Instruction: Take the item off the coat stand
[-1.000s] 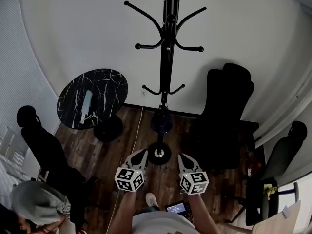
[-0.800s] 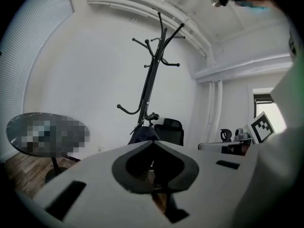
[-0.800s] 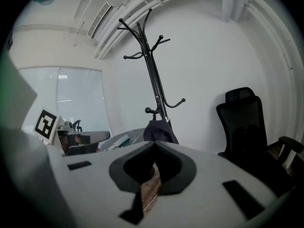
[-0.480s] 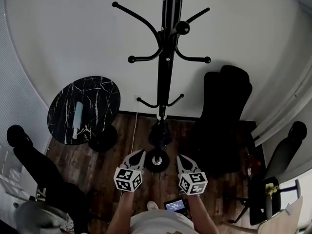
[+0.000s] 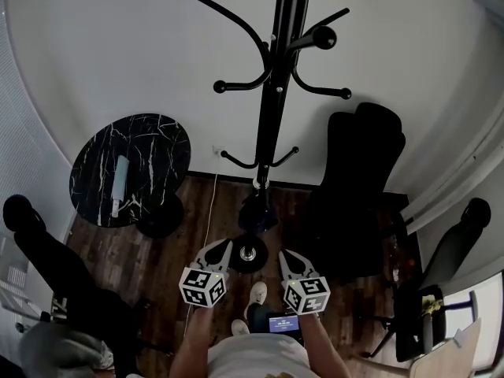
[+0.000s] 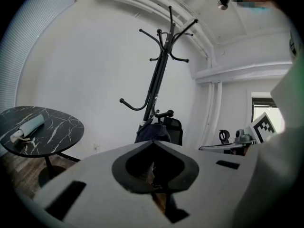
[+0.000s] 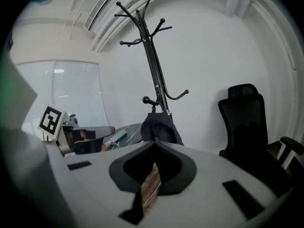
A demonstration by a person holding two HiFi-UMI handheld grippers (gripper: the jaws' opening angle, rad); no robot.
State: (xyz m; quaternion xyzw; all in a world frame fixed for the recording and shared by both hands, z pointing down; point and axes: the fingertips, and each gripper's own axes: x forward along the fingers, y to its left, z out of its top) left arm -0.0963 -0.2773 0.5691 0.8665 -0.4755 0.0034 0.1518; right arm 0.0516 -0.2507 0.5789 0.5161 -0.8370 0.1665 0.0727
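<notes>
A tall black coat stand (image 5: 272, 109) rises against the white wall, and its round base (image 5: 248, 254) rests on the wood floor. A dark cloth bag (image 5: 258, 209) hangs low on the pole. The bag (image 6: 152, 133) shows just beyond the jaw tips in the left gripper view. In the right gripper view the bag (image 7: 160, 127) hangs under a knobbed hook. My left gripper (image 5: 223, 246) and right gripper (image 5: 285, 255) are held side by side short of the base. Both are shut with nothing between the jaws, and both stand apart from the bag.
A round black marble table (image 5: 150, 144) stands left of the stand, with a pale folded umbrella (image 5: 120, 183) on it. A black office chair (image 5: 358, 187) stands to the right, and more chairs (image 5: 47, 250) stand at the edges. A white cable (image 5: 206, 211) runs along the floor.
The head view has shifted, so the stand's upper hooks look larger and closer and the table has slid left. Both grippers stay shut, side by side, slightly lower in the frame.
</notes>
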